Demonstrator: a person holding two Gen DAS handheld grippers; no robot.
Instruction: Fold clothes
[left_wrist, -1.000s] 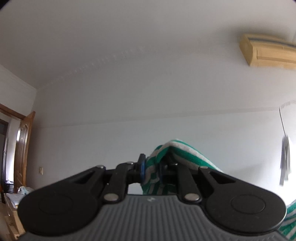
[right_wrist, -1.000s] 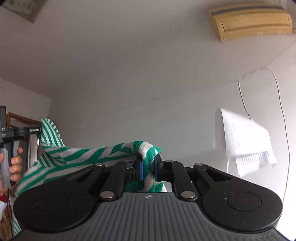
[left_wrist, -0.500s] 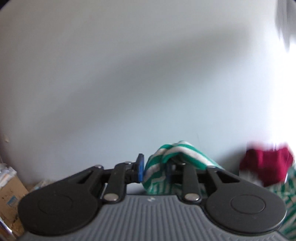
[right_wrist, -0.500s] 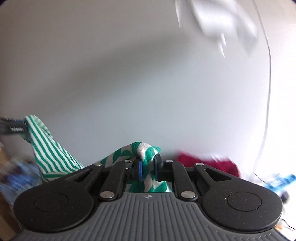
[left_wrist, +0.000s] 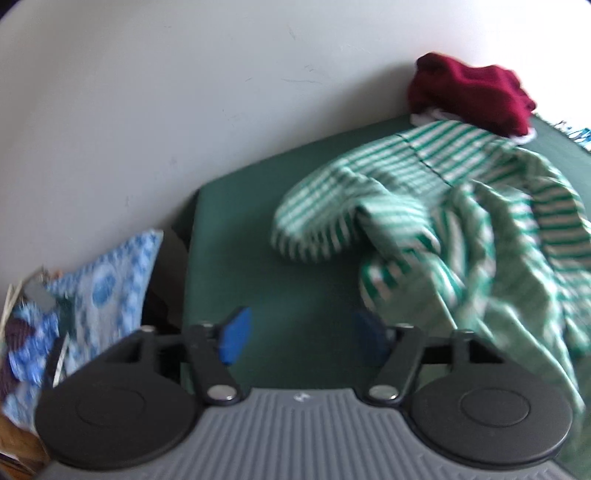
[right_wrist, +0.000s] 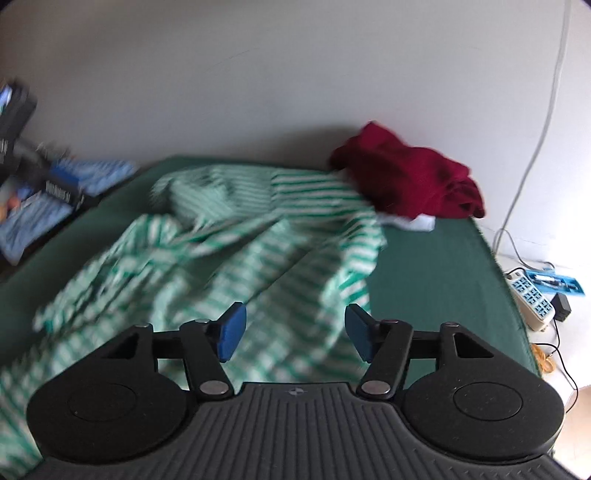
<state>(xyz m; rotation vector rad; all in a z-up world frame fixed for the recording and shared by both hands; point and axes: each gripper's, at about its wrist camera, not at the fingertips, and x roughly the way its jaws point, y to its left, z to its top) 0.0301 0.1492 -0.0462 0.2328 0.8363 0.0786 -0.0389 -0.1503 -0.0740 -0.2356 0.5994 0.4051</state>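
A green-and-white striped garment (left_wrist: 443, 206) (right_wrist: 240, 243) lies crumpled and motion-blurred on the dark green table (left_wrist: 266, 258) (right_wrist: 436, 258). My left gripper (left_wrist: 301, 338) is open, its blue pads (left_wrist: 234, 336) wide apart over bare green surface, with the garment just to its right. My right gripper (right_wrist: 293, 332) is open too, hovering over the garment's near part with nothing between its fingers. A dark red garment (left_wrist: 472, 92) (right_wrist: 410, 177) sits bunched at the table's far edge against the wall.
A white wall backs the table. Blue patterned fabric (left_wrist: 92, 291) and clutter lie off the table's left side. A power strip (right_wrist: 530, 295), a blue item and cables lie on the floor to the right. A white cable (right_wrist: 546, 110) runs down the wall.
Both grippers have let go of the striped garment and opened. They tipped down from the wall and ceiling toward the table, where the garment has dropped.
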